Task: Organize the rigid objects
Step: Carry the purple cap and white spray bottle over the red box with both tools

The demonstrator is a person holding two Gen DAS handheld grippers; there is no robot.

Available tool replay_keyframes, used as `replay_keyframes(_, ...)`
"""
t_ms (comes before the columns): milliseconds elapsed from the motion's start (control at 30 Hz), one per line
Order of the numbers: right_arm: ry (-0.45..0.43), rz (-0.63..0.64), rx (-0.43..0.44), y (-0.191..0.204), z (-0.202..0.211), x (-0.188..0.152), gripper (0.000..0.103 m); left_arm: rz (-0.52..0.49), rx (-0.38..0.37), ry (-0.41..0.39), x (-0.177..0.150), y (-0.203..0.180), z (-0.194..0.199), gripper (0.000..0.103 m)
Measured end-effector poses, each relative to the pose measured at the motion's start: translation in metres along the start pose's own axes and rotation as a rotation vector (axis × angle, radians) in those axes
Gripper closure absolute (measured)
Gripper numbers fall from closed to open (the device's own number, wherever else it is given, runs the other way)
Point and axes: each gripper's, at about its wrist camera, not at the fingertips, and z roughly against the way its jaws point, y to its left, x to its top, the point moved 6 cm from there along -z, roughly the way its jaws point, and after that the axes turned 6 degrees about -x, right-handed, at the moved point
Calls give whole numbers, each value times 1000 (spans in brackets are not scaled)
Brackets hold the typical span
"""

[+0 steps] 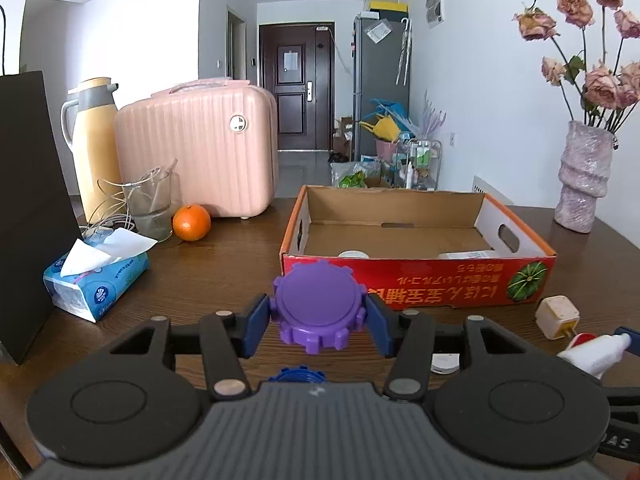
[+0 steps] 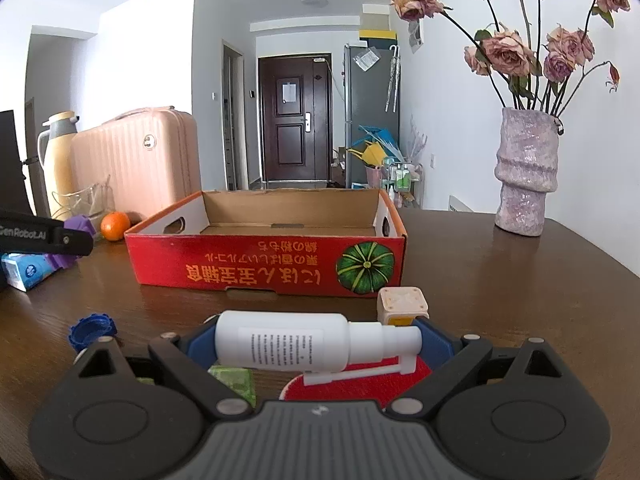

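Two tongs, each pinching one item, before a red cardboard box [image 2: 264,260] on a brown surface [image 2: 500,300].

Left tongs [image 1: 319,312]: pinching a purple cap [image 1: 319,306], raised just short of the box's near wall. Right tongs [image 2: 316,344]: pinching a white spray bottle [image 2: 296,346] lying crosswise, near the surface's front edge. Left view only: two pale items on the box floor, tissue pack [image 1: 94,280] in full, glass [image 1: 150,208] of wire. Right view only: blue cap [image 2: 93,330] in full, green item [image 2: 236,384], red piece [image 2: 360,384] under the bottle. Both: orange [image 1: 191,222], beige cube [image 2: 402,304] by the box's right corner, vase [image 2: 524,172].
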Motion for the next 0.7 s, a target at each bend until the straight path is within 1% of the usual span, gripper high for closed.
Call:
replay_keyframes(400,-36,17,17,8,12,14,6,-5,-22,-14,0,-14,12,49)
replay_keyframes(700,-69,24,21,14,17,28,6,5,-41,-14,6,-18,12,49)
